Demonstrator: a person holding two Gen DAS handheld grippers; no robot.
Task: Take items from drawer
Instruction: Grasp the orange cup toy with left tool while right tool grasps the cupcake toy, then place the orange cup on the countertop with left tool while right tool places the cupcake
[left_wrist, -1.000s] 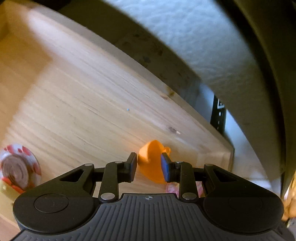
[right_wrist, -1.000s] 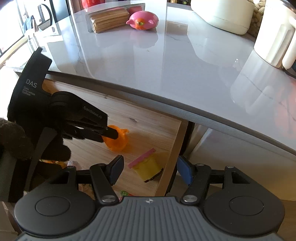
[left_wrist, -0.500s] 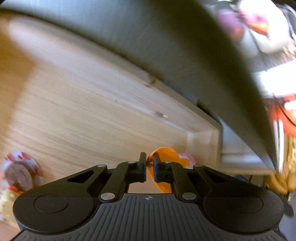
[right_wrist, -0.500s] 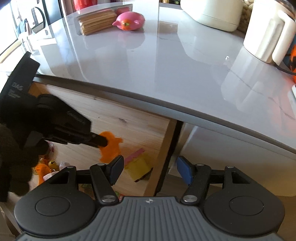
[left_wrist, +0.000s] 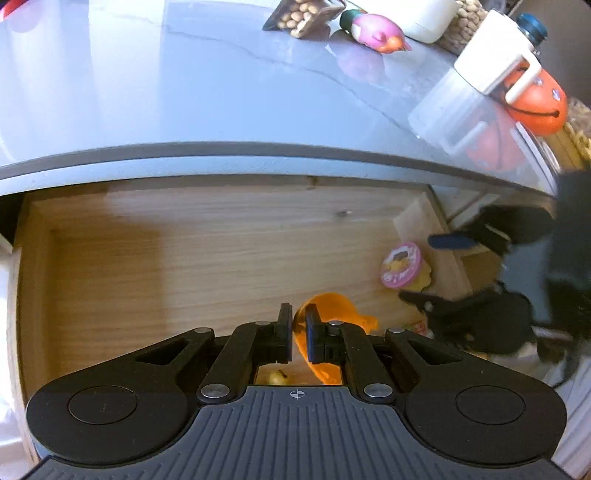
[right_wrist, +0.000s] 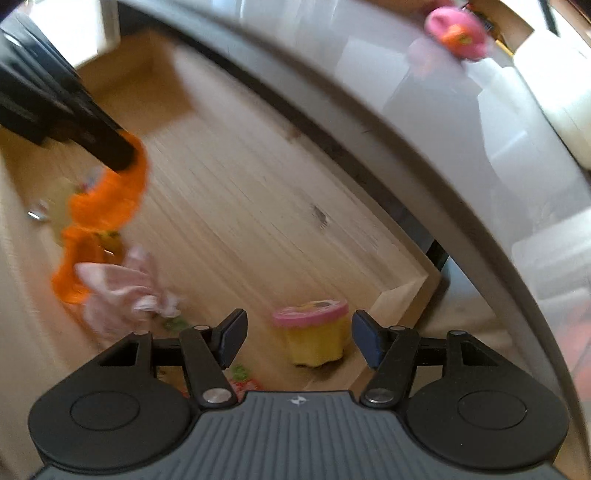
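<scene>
The left hand-held gripper (left_wrist: 298, 328) pinches the thin rim of an orange plastic funnel (left_wrist: 334, 314), its black fingers pressed together on the wall; in the right wrist view the funnel (right_wrist: 107, 199) hangs from those fingers clear of the drawer floor. The right hand-held gripper (right_wrist: 298, 341) is spread, its jaws closing slightly, with a small yellow tub (right_wrist: 314, 332) topped by a pink lid lying beyond and between the blue pads, not touched. The tub stands in the right front corner of the drawer (left_wrist: 184, 258), whose floor is pale, straight-grained wood with a dark knot. A crumpled pink cloth (right_wrist: 122, 288) lies left of the tub. Above the drawer runs a glossy grey-white surface (left_wrist: 184, 92) carrying a smooth pink toy bird (left_wrist: 376, 31).

A second ago the left jaws stood apart around the funnel as it rested on the wood; now they have clamped it and lifted it. The right hand-held gripper has dropped from above the surface into the drawer, towards the tub.
</scene>
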